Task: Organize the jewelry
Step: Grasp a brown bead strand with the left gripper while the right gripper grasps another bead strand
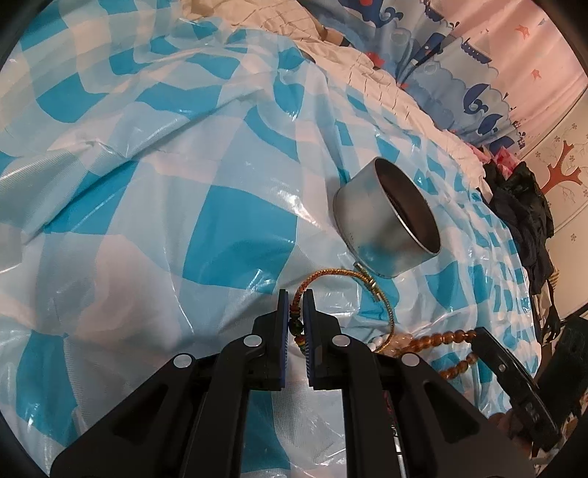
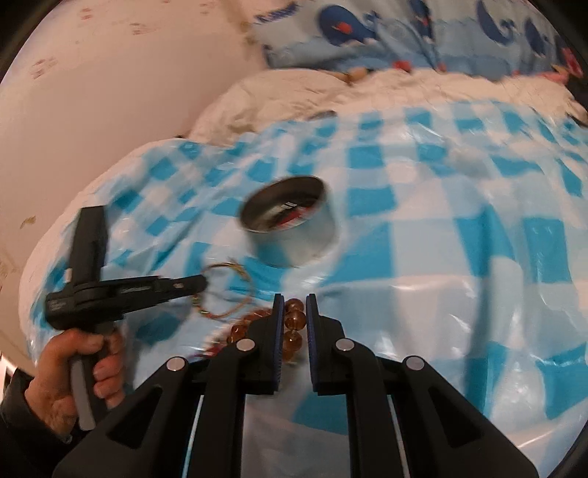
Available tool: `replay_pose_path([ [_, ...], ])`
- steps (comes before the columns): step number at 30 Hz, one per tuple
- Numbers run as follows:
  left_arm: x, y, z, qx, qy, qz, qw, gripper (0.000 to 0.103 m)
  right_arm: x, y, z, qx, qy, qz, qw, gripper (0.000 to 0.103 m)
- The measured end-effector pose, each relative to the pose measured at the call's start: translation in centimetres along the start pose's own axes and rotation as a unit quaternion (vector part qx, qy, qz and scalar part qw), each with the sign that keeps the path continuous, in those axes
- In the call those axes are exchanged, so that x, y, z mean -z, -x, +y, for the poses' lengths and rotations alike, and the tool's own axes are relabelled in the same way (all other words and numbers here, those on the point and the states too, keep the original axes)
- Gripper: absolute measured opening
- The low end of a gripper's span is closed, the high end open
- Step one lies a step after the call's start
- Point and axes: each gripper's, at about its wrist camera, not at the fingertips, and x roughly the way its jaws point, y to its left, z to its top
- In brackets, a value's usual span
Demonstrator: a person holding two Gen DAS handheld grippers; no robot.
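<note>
My left gripper [image 1: 296, 294] is shut on a gold braided cord bracelet [image 1: 332, 274], whose loop arcs toward a round silver tin [image 1: 371, 224] lying just beyond it. In the right wrist view that same left gripper [image 2: 204, 283] pinches the cord bracelet [image 2: 228, 294] at the left, held by a hand [image 2: 73, 371]. My right gripper [image 2: 294, 298] is shut on an amber bead bracelet [image 2: 294, 320]; its beads [image 1: 433, 340] also trail across the sheet at the lower right of the left wrist view. The open silver tin [image 2: 290, 220] sits ahead of both grippers, with red and white contents inside.
Everything lies on a crinkled blue-and-white checked plastic sheet [image 1: 147, 184] over a bed. A cream quilt [image 2: 294, 95] and a whale-print pillow [image 2: 404, 33] lie behind. Dark clothing [image 1: 522, 206] hangs at the right edge. White beads [image 1: 373, 343] peek out beside the left gripper's fingers.
</note>
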Motion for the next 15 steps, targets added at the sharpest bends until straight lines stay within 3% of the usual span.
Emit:
replay_pose_path([
  [5, 0.0, -0.5, 0.1, -0.002, 0.006, 0.007, 1.0, 0.009, 0.4, -1.3, -0.7, 0.012, -0.012, 0.036, 0.999, 0.019],
  [7, 0.1, -0.5, 0.2, -0.001, 0.009, 0.008, 0.9999, 0.012, 0.6, -1.5, -0.6, 0.021, -0.008, 0.038, 0.999, 0.042],
  [12, 0.2, -1.0, -0.1, 0.003, 0.006, 0.013, 0.9999, 0.024, 1.5, -2.5, -0.1, 0.049, 0.02, 0.056, 0.997, 0.042],
  [14, 0.4, -1.1, -0.4, -0.001, -0.002, 0.012, 0.9999, 0.026, 1.8, -3.1, 0.5, 0.069, 0.043, 0.066, 0.995, 0.038],
  [15, 0.4, -1.1, -0.6, -0.005, -0.007, 0.011, 0.9999, 0.025, 1.9, -3.2, 0.7, 0.077, 0.054, 0.068, 0.993, 0.029],
])
